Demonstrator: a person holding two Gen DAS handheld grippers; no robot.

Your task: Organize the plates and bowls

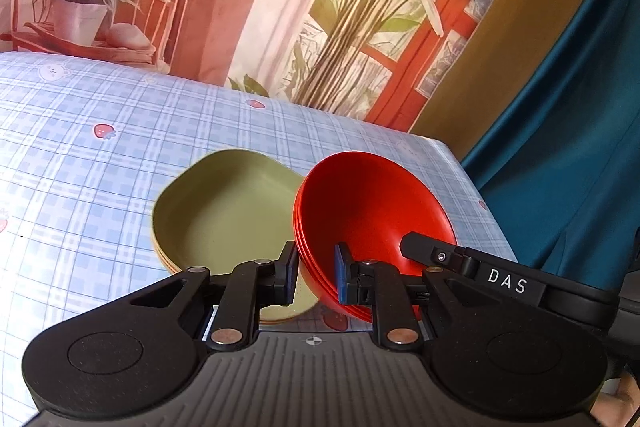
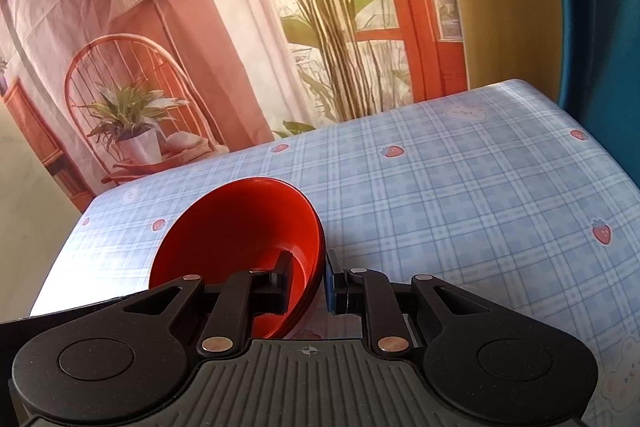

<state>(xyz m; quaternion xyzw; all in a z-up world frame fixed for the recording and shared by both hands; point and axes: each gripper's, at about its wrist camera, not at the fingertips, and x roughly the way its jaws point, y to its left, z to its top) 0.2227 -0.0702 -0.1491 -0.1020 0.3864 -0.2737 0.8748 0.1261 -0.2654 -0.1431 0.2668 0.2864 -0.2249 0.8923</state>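
I had both units on the stack of red bowls (image 1: 372, 215). The left hand-held gripper (image 1: 318, 277) was clenched on the stack's rim at the near left edge, one finger outside, the blue-padded finger (image 1: 343, 281) inside. In that view the right hand-held gripper (image 1: 416, 247) reached in from 4 o'clock over the opposite rim. From the right wrist view, the right hand-held gripper (image 2: 307, 283) was grasping the same red stack (image 2: 240, 227) at its near right rim, one finger inside the bowl and one outside.

The stack was tipped, openings facing up and toward 11 o'clock in the left view; round, so no long axis to note.

The green plates (image 1: 224, 211) lay flat on the surface (image 1: 100, 167), at 9 o'clock of the red stack and touching or just beside it; I could not tell which. Their longer side ran roughly 7 to 1 o'clock. An orange-edged plate showed beneath them.
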